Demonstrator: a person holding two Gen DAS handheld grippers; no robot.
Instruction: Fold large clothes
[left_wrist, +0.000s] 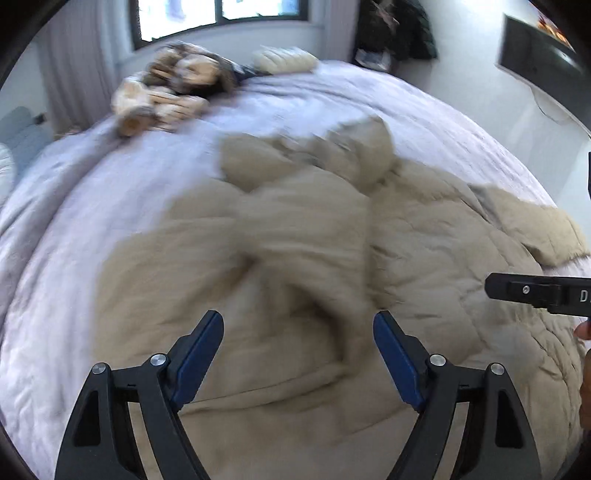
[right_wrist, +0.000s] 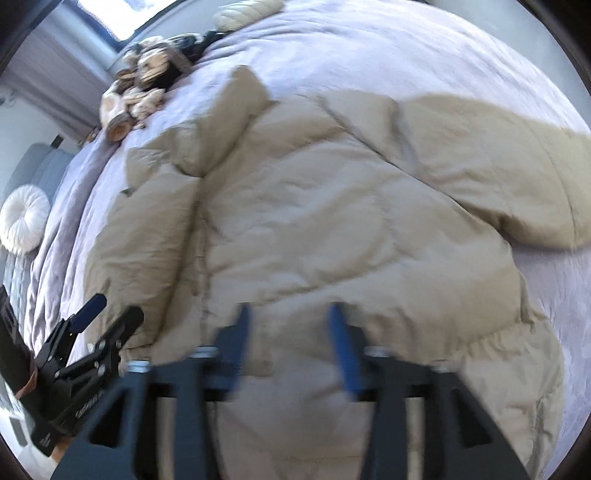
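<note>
Both sets of jaws spread wide and empty: left gripper (left_wrist: 298, 332) and right gripper (right_wrist: 290, 325) hovering just above the beige puffer jacket (right_wrist: 314, 221), spread on the lilac bedspread (right_wrist: 369, 48) ahead of and beneath both. Probably between grasps, so worth aiming each at a firm seam or hem edge just ahead of the fingertips. Better to pinch one layer than bulky padding, then lift evenly.

Bed (right_wrist: 424, 55) in pale lilac quilt, beige puffer jacket (right_wrist: 314, 221) spread flat, patterned clothes heap (right_wrist: 147, 85) near far edge
</note>
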